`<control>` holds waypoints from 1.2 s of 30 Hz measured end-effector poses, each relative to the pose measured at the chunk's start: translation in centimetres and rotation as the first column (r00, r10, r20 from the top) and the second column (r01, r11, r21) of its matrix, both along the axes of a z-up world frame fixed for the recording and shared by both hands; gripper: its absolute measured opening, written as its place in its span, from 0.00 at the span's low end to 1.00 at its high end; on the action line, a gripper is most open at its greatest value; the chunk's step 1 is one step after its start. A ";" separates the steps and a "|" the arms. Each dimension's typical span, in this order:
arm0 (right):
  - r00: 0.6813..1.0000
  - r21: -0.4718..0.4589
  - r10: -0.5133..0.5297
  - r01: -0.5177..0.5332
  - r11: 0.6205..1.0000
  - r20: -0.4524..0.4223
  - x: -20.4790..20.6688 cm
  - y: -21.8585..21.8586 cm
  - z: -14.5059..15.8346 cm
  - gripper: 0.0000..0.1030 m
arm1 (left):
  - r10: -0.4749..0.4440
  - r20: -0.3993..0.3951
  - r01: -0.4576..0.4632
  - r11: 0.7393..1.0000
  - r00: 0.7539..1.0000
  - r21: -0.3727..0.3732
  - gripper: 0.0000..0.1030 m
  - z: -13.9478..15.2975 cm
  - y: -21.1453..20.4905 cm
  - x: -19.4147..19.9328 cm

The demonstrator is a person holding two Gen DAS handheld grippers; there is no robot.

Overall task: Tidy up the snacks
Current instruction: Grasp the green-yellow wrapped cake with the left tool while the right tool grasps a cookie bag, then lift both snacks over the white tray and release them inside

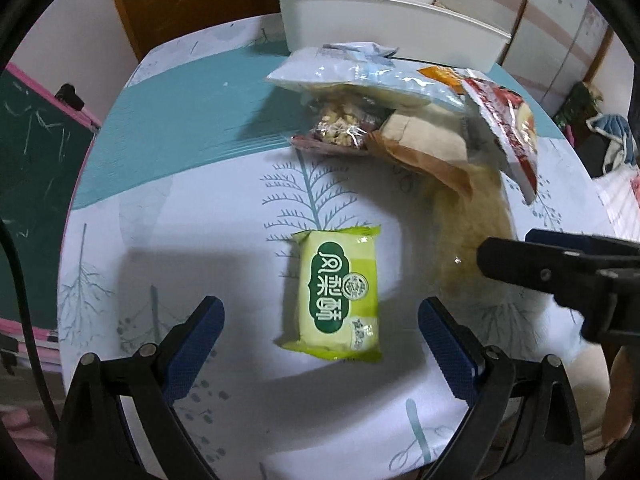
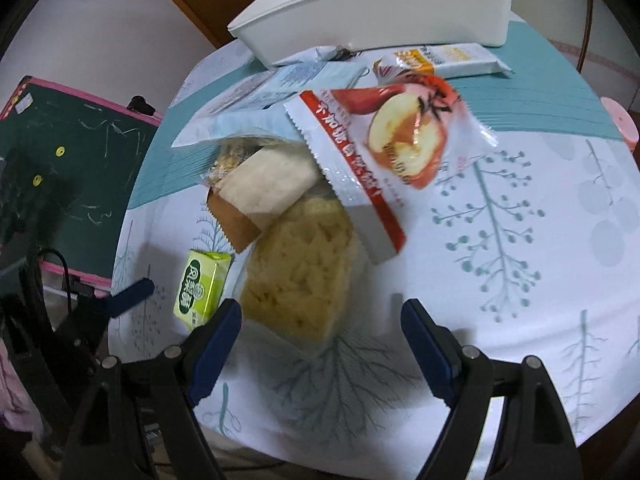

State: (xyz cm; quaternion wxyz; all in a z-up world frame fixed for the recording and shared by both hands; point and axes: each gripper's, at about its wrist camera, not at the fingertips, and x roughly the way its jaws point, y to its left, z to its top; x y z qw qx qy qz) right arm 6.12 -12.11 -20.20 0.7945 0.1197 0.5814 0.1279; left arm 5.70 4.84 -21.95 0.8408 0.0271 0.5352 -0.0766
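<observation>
Two pairs of tongs are mine here, and both stand wide with nothing between the pads. I judge this to be the reach before the first pick: the snacks lie loose on the tablecloth [image 1: 192, 216], and the white bin [image 1: 384, 28] at the far edge of the table is where I reckon they belong.

Taking that white bin as my mark: the pile of packets sits just in front of it, the pale blue bag [image 1: 352, 80] nearest its wall, the red apple-picture bag [image 2: 392, 148] tilted on top of the heap, the brown paper packet [image 2: 256, 196] under it. The clear bag of yellow crisps [image 2: 300, 272] reaches farthest from the bin on my right side. The green pastry packet [image 1: 338, 294] lies alone, well apart from the bin and nearer to me than the heap.

My left gripper [image 1: 320, 332] frames the green packet squarely between its open fingers, not yet touching. My right gripper [image 2: 320, 336] hangs over the near end of the yellow crisps.

Next, I think, each pair must drop lower and straddle its packet before closing gently; crisps crush easily.
</observation>
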 end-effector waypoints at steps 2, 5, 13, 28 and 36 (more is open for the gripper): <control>1.000 -0.007 -0.005 0.005 1.000 -0.003 0.4 0.7 -0.2 0.80 | 0.015 -0.002 -0.015 1.000 1.000 -0.019 0.93 -0.2 0.2 0.2; 1.000 -0.024 -0.004 0.004 1.000 0.001 0.9 1.7 -0.4 0.80 | 0.026 -0.006 -0.027 0.999 1.000 -0.037 0.87 -0.8 0.4 0.4; 0.999 -0.137 0.023 -0.016 0.990 0.046 1.4 4.2 -0.7 0.79 | 0.019 0.033 -0.018 1.000 0.999 -0.002 0.58 -0.6 0.4 0.6; 0.991 -0.193 0.104 -0.085 0.977 0.089 -0.6 2.6 -0.1 0.61 | 0.023 0.011 -0.022 0.999 1.000 -0.025 0.34 -0.2 0.4 -0.2; 0.987 -0.171 0.100 -0.078 0.982 0.123 -2.6 0.4 1.6 0.60 | 0.000 0.033 0.001 0.999 0.999 -0.033 0.34 1.7 -0.2 -1.3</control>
